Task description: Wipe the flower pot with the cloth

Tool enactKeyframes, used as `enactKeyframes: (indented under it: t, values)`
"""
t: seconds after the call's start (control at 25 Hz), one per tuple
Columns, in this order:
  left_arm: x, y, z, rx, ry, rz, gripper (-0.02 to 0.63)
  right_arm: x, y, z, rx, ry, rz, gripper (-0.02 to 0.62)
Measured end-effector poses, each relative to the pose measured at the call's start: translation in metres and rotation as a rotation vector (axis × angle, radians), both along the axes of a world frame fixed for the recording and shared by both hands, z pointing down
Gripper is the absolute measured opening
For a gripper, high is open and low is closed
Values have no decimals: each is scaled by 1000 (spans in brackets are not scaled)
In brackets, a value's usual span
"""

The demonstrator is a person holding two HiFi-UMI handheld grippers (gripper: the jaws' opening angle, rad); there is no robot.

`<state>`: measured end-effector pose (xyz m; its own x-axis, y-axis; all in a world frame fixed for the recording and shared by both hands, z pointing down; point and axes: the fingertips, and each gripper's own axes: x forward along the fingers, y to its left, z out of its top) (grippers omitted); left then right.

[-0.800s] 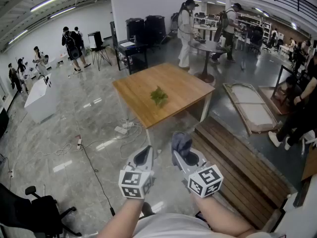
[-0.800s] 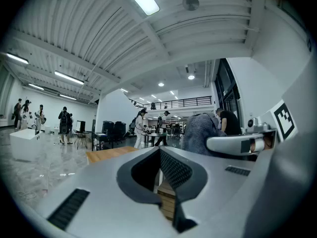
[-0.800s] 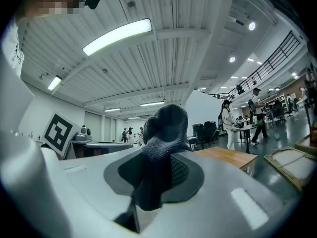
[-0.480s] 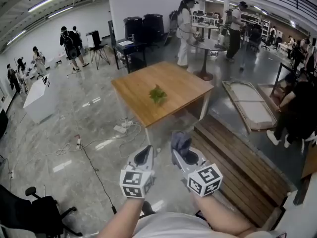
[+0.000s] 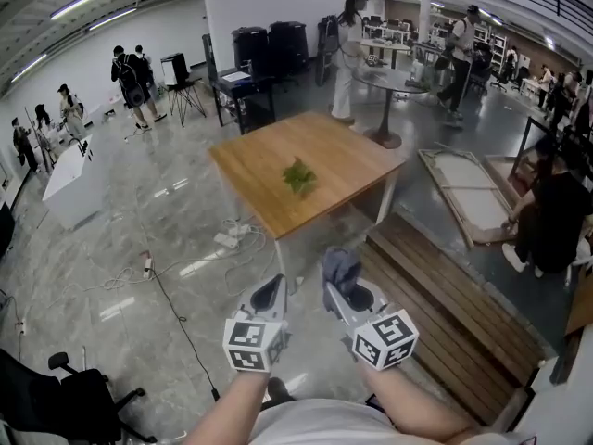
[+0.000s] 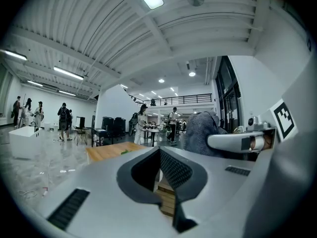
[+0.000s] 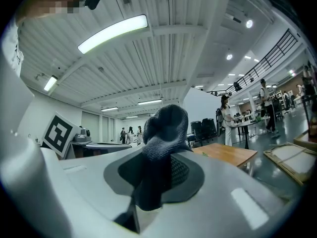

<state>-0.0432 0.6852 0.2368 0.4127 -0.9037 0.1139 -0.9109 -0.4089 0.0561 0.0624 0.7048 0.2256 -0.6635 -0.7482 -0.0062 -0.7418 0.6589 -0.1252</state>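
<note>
The flower pot, a small green plant (image 5: 298,176), stands near the middle of a square wooden table (image 5: 345,156) well ahead of me. Both grippers are held close to my body, far short of the table. My right gripper (image 5: 337,284) is shut on a grey cloth (image 5: 340,266), which bunches up above the jaws in the right gripper view (image 7: 166,130). To its left, my left gripper (image 5: 271,291) is shut with nothing in it. In the left gripper view the cloth (image 6: 200,133) shows at the right and the table (image 6: 105,151) lies ahead.
A slatted wooden bench (image 5: 449,299) lies on the floor at the right. Cables and a power strip (image 5: 227,241) trail left of the table. A framed panel (image 5: 468,197), a white counter (image 5: 74,182), an office chair (image 5: 69,399) and several people stand around.
Both grippers hold the same pose. The people at the back have walked to the right, and the person at the right edge has crouched lower.
</note>
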Motion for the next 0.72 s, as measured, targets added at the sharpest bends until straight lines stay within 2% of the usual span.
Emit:
enactKeyframes:
  t: [0.32, 0.72]
  values:
    - [-52, -57, 11, -23, 22, -4, 6, -48, -57, 17, -32, 15, 12, 67]
    - [-125, -156, 20, -59, 0, 88, 6, -120, -151, 26, -71, -2, 99, 68]
